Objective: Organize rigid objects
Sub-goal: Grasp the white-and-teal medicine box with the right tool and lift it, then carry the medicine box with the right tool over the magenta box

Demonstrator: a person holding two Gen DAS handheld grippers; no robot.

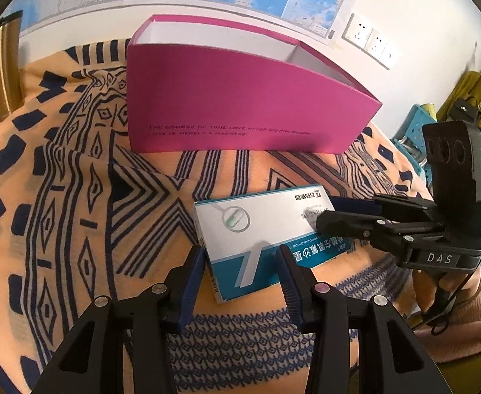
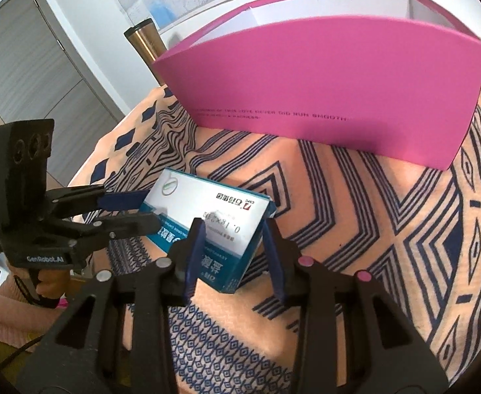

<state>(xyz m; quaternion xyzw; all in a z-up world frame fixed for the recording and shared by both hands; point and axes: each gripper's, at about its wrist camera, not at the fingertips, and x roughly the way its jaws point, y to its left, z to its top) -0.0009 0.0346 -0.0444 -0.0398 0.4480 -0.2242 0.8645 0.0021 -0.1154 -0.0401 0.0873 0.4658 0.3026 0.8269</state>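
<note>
1. Lying flat on the patterned blanket (image 1: 76,197): medicine box (image 1: 260,229), at 12 o'clock from the left gripper (image 1: 242,256), one corner between its spread fingers, no clamping visible.
2. Straddled by the right gripper (image 2: 232,233) too, fingers apart on either side of one end; touching or not, cannot tell.
3. White top, teal band, pill picture, printed characters.
4. Beyond, at 12 o'clock: open pink box (image 1: 240,98).
</note>
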